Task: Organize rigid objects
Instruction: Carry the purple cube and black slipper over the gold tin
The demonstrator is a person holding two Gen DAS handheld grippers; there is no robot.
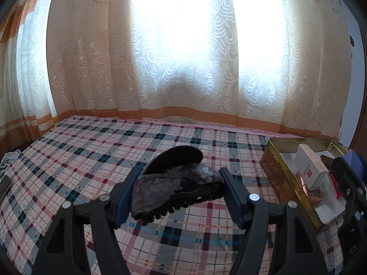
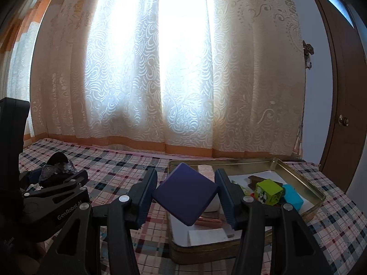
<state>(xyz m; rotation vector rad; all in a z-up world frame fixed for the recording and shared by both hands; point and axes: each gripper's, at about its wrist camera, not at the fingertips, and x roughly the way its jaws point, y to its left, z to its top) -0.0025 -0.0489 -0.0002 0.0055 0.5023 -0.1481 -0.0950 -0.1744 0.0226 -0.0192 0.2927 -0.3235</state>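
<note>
My left gripper (image 1: 181, 190) is shut on a dark sequined slipper (image 1: 174, 188) with a studded black sole, held above the plaid bed cover; the slipper also shows in the right wrist view (image 2: 56, 167). My right gripper (image 2: 187, 196) is shut on a flat purple square box (image 2: 185, 193), held tilted over the left end of a gold metal tin (image 2: 305, 178). The tin holds a pink-and-white carton (image 1: 309, 167), a lime green cube (image 2: 269, 191), a blue block (image 2: 293, 197) and other small items. The right gripper shows at the right edge of the left wrist view (image 1: 351, 183).
The plaid bed cover (image 1: 91, 151) spreads wide to the left of the tin (image 1: 275, 171). Lace curtains (image 2: 183, 80) hang behind the bed. A brown door (image 2: 344, 114) stands at the right. A dark flat object (image 1: 4, 188) lies at the bed's left edge.
</note>
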